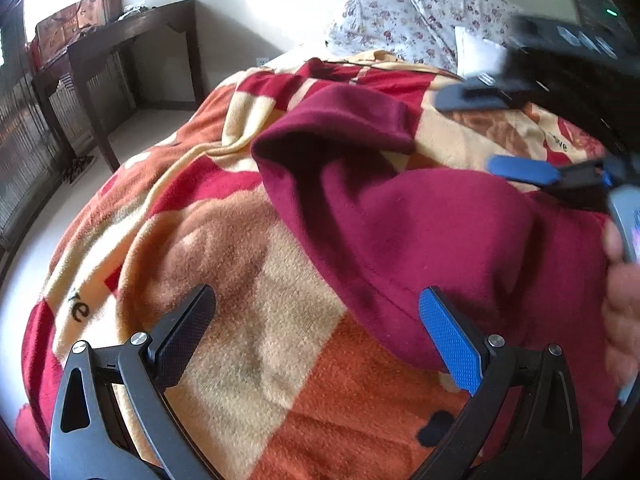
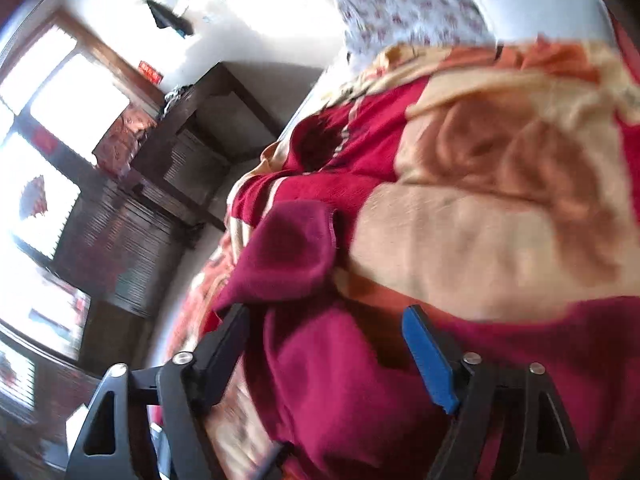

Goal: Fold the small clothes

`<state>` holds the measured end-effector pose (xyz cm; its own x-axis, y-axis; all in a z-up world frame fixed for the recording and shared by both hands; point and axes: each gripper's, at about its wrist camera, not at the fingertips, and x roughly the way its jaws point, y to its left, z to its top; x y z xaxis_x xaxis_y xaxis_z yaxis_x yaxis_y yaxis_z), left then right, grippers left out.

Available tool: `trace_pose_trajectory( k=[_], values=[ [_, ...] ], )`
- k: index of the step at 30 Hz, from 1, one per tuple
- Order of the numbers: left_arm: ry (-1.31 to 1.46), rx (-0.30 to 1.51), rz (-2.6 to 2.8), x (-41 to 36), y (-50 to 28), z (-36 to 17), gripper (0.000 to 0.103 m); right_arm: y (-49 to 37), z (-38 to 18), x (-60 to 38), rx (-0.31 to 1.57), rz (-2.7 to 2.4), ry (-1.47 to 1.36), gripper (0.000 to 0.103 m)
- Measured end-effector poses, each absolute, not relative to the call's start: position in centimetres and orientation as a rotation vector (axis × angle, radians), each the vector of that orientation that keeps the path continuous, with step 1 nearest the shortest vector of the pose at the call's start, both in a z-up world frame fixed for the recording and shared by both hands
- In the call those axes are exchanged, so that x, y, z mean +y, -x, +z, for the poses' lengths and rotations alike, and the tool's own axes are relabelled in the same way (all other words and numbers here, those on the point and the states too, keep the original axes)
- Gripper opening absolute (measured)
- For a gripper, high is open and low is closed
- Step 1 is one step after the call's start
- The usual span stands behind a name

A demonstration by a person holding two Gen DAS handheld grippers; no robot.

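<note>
A maroon fleece garment lies on a patterned orange, cream and red blanket on a bed, with one sleeve stretched toward the far side. My left gripper is open and empty, just above the blanket at the garment's near left edge. My right gripper shows at the upper right of the left wrist view, open and blurred. In the right wrist view the right gripper is open over the garment, with cloth lying between the jaws; the sleeve lies ahead.
Floral pillows lie at the head of the bed. A dark wooden table stands by the wall to the left, with floor between it and the bed. Bright windows are at the left. A hand shows at the right edge.
</note>
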<state>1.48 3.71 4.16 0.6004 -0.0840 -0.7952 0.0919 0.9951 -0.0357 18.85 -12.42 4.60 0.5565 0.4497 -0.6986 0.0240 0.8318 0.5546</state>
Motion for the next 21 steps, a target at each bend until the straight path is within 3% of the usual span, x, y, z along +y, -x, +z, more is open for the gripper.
trace_pose_trajectory(
  k=[8, 14, 16, 21],
  values=[
    [0.005, 0.941, -0.102, 4.1, -2.1, 3.1, 0.102, -22.7, 2.4, -10.0, 1.013, 0.319, -0.639, 0.073],
    [0.004, 0.945, -0.092, 4.3, -2.4, 2.8, 0.102, -25.0, -0.1, -9.4, 1.016, 0.341, -0.772, 0.046],
    [-0.004, 0.948, -0.085, 4.2, -2.7, 2.6, 0.102, -24.9, -0.1, -9.2, 0.993, 0.347, -0.789, 0.017],
    [-0.037, 0.936, -0.067, 3.8, -2.8, 2.3, 0.102, -22.8, 4.7, -9.9, 0.861, 0.366, -0.686, 0.009]
  ],
)
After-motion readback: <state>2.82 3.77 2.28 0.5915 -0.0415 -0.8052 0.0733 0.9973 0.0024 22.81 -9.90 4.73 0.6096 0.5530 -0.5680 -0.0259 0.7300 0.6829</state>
